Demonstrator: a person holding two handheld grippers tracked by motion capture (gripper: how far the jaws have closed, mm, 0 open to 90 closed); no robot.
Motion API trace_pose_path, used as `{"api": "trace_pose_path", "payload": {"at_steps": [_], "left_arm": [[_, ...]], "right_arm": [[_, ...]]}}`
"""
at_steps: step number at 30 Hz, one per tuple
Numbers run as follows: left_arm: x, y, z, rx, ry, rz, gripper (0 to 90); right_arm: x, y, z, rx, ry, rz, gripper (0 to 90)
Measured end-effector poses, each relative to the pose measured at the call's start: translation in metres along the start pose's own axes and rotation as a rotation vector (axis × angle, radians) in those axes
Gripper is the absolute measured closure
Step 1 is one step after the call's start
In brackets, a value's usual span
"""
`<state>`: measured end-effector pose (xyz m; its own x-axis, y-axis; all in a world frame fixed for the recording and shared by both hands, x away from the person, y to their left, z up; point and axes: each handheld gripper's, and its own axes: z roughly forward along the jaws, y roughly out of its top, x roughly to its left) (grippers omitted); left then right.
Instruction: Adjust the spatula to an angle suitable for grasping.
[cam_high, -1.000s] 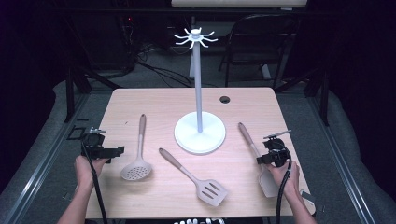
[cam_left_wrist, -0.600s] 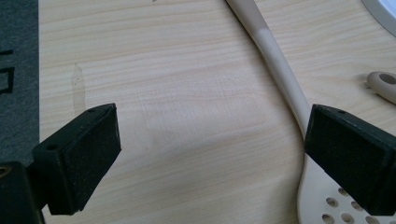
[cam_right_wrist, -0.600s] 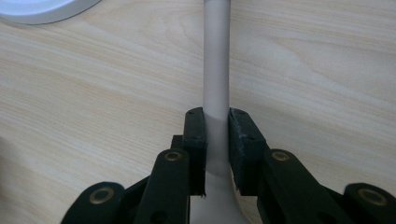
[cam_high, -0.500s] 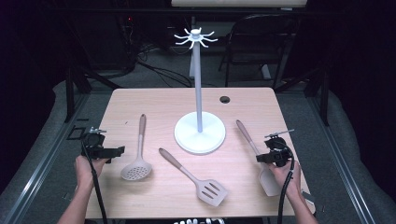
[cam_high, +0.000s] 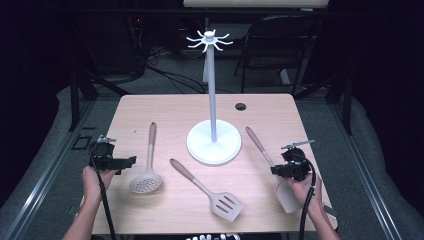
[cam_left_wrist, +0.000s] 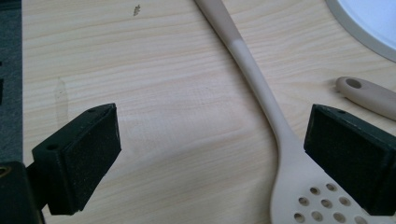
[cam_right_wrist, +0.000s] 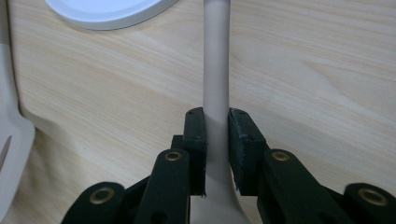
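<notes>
On the wooden table (cam_high: 165, 105), right gripper (cam_right_wrist: 217, 140) clamped on the spatula (cam_high: 260, 146) handle right of the rack (cam_high: 212, 90), left gripper (cam_left_wrist: 210, 154) gaping over the skimmer (cam_left_wrist: 261, 93); next, probably hooking it up top.

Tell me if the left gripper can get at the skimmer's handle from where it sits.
Probably yes. The left gripper stands open, and the skimmer lies flat on the table just beside its right jaw, with bare wood around the handle.

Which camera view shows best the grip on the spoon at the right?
The right gripper view: its fingers press both sides of the spoon handle. In the high view the right gripper covers that contact. The left gripper view looks at the skimmer instead.
</notes>
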<state>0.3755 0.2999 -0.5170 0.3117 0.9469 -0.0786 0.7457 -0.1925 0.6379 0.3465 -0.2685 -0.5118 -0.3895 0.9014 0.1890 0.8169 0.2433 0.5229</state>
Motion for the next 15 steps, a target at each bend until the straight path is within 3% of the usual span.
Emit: {"api": "trace_pose_path", "payload": {"at_steps": [5,6,9,10,12,15], "left_arm": [[-0.005,0.002,-0.002,-0.008,-0.023,0.008,3.6],[-0.007,0.003,-0.003,-0.011,-0.027,0.011,3.6],[-0.011,0.004,-0.004,-0.019,-0.042,0.016,3.6],[-0.013,0.005,-0.005,-0.021,-0.046,0.018,3.6],[-0.017,0.006,-0.005,-0.021,-0.059,0.028,3.6],[-0.023,0.008,-0.004,-0.024,-0.075,0.041,3.5]], "right_arm": [[0.009,0.0,-0.002,-0.002,0.001,-0.043,78.6],[0.01,0.001,-0.004,0.01,-0.016,-0.067,78.6],[0.016,0.0,-0.003,-0.005,0.002,-0.08,78.6],[0.018,0.002,-0.005,0.013,-0.013,-0.1,78.6],[0.023,0.001,-0.004,-0.006,0.011,-0.1,78.6],[0.03,0.002,-0.004,-0.005,0.012,-0.125,78.6]]}}
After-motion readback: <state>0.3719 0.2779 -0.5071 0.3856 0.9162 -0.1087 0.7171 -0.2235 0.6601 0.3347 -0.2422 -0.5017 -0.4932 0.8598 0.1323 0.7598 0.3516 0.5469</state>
